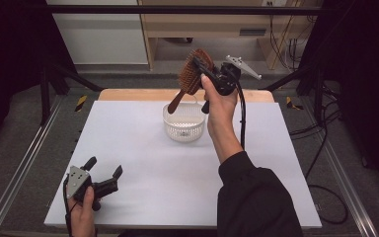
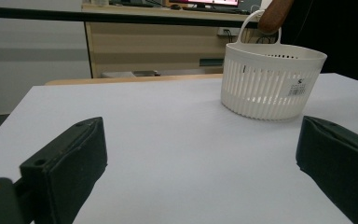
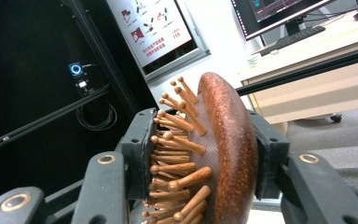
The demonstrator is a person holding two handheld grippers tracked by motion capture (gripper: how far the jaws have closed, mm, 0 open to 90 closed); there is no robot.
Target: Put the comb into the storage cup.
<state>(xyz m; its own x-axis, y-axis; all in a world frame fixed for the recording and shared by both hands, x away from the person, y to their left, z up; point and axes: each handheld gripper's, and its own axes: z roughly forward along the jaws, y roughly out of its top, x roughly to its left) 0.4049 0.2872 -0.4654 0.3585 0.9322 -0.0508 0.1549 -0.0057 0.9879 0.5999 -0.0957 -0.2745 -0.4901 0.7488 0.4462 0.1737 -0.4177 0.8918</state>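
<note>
The right gripper (image 1: 203,69) is clenched on the head of a wooden hairbrush (image 1: 193,74). In the right gripper view one jaw presses into the bristle pegs and the other bears on the smooth rounded back of the hairbrush (image 3: 223,154). The brush hangs in the air above the white basket (image 1: 184,129), with its handle slanting down toward seven o'clock so that the tip sits just over the basket's rim on the ten o'clock side. The basket stands near the far middle of the white table (image 1: 143,163).

The work in hand looks like setting the brush into the basket. To do it well, I would bring the handle tip toward the middle of the opening first, since at the moment it hovers close to the rim and could catch there or tip the light basket. Then lower slowly, handle first, until it rests against the inside wall or floor, and only then let go. The pegs give a soft, uneven hold, so a quick swing could let the head twist between the jaws.

The left gripper (image 1: 103,174) rests at the table's near corner, about seven o'clock from the basket, its jaws spread wide and grasping nothing. The left gripper view looks across bare tabletop to the basket (image 2: 270,84). It could steady the basket if needed.
</note>
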